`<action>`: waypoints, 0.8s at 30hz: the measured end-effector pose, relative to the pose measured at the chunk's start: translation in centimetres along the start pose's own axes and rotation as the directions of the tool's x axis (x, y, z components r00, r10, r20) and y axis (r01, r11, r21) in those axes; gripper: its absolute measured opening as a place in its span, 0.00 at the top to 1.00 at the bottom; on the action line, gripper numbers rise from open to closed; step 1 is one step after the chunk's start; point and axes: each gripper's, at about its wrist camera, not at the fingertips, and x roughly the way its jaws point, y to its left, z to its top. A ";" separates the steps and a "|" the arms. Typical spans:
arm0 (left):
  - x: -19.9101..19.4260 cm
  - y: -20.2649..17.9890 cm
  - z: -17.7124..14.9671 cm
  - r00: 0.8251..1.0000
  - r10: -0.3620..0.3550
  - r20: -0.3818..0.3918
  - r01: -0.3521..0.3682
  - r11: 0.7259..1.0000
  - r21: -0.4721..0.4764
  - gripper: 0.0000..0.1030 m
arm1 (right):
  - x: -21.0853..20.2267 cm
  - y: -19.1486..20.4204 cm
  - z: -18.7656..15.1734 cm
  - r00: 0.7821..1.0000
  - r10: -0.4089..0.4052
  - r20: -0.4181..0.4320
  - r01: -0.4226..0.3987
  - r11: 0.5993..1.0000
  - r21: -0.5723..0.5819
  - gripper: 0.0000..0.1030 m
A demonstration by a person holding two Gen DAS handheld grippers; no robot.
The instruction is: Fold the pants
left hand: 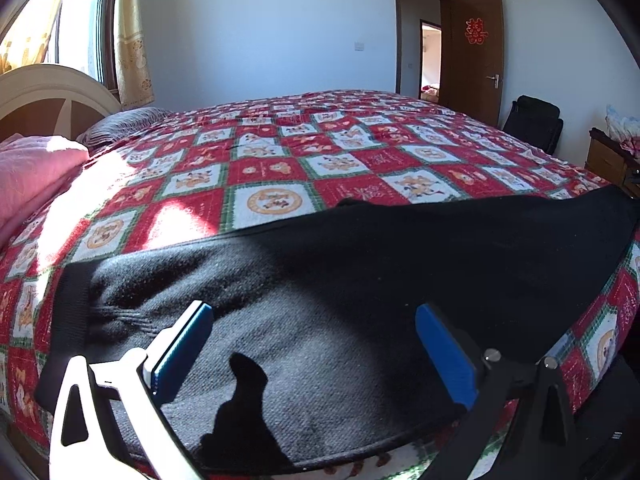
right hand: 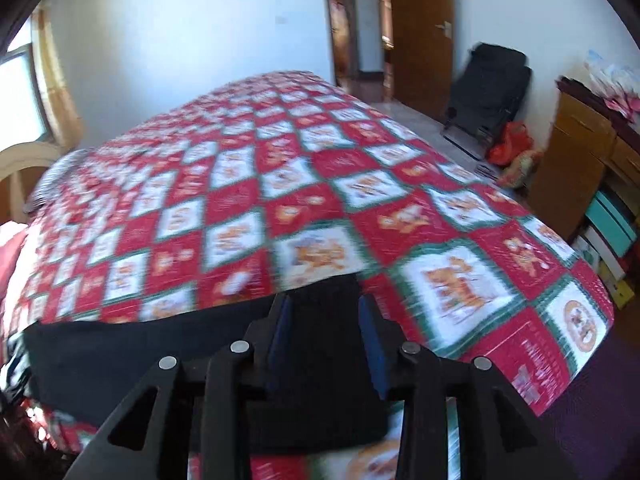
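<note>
Both grippers hover apart-jawed: left gripper (left hand: 314, 346) over the pants (left hand: 360, 280), right gripper (right hand: 326, 338) straddling their far edge; bedspread (left hand: 280, 160) beyond lies bare.

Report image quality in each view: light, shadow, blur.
Left wrist view: sharp; hard sunlight from the window washes out the quilt at left and greys the near black pants, with a dark shadow cast on them. Right wrist view: motion blur smears the quilt pattern; lighting even.
</note>
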 end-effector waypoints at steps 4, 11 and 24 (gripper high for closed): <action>0.0 -1.7 0.0 1.000 -0.006 0.007 0.005 0.998 0.070 0.00 | 0.3 7.1 -3.1 0.990 0.121 -0.069 -0.130 0.980 -0.151 0.64; 1.1 0.7 -1.4 0.999 -0.004 -0.034 0.005 1.000 0.016 0.00 | 4.1 13.1 -10.4 0.972 0.065 -0.225 -0.125 0.957 -0.262 0.63; -0.3 3.3 -0.9 0.997 0.077 -0.005 -0.077 0.996 -0.036 0.00 | 1.4 20.2 -9.3 0.973 0.174 -0.153 -0.219 0.905 -0.366 0.64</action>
